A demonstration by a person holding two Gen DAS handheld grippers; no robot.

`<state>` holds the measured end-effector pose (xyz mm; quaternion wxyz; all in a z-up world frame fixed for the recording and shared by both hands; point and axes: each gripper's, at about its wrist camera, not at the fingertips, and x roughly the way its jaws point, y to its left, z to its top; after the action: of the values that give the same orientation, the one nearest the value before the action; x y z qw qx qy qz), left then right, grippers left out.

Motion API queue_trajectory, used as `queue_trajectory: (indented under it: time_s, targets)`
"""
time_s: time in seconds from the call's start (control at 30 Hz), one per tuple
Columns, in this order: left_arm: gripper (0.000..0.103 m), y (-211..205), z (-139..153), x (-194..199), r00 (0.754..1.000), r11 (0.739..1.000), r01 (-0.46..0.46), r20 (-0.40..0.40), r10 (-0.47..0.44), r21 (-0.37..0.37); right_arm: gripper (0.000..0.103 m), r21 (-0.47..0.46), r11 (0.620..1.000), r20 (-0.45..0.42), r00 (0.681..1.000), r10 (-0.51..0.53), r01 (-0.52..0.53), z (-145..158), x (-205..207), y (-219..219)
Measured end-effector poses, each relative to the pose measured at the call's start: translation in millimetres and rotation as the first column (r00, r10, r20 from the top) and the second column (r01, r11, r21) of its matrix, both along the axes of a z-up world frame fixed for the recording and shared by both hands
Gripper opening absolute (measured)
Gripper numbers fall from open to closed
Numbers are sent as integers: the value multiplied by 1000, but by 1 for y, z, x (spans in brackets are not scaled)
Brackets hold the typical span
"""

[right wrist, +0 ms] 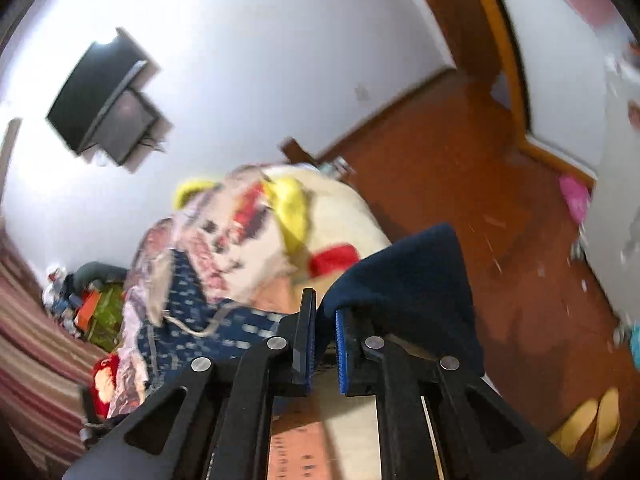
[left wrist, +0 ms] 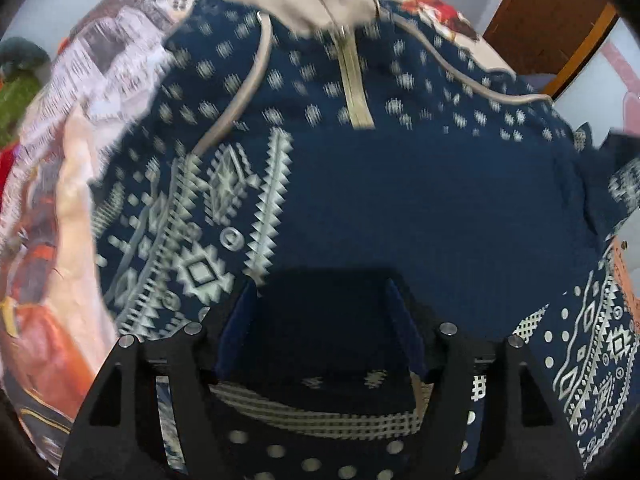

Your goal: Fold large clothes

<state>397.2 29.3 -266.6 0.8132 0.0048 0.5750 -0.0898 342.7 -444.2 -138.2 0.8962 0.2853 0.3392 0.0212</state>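
Hoodie (left wrist: 400, 184) edge in right gripper (right wrist: 324, 316)

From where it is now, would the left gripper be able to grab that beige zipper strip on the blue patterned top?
Probably yes. The left gripper is open and empty above the blue top, and the zipper lies uncovered ahead with nothing between.

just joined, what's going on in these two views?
A person with a handheld gripper in each hand is folding a navy patterned hoodie spread on a bed with a printed bedspread. The right gripper has its jaws shut on a navy fold of the hoodie, lifted clear of the bed, with the wooden floor behind it. The left gripper hangs over the hoodie's front below the zipper, jaws open and holding nothing. Both views are motion-blurred.
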Motion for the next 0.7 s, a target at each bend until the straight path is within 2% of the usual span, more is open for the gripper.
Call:
queue_trajectory:
  time_s: [0.07,0.27,0.37,0.47,0.57,0.7]
  targets:
    - [75,1,0,-1,1000,1000,-25,18,25,8,6,-24,999,47,998,34,-32,21,-3,12]
    - [75,14,7,3,997,997,-67,-33,66,-41,6,-70,986,175,971,164,-154,78,-2,62]
    - [75,23,23,-1,997,996,-77,-7,76,-45,6,-108,969,205,949,238,-220,95,1,95]
    - [75,29,38,-11,996,995,-83,30,85,-52,6,-142,949,202,930,307,-283,97,1,128]
    - [75,34,53,-19,994,995,-85,69,88,-45,6,-168,911,161,901,403,-377,86,2,167]
    - [75,42,70,-37,989,994,-92,109,97,-51,6,-196,841,43,852,521,-504,48,9,225]
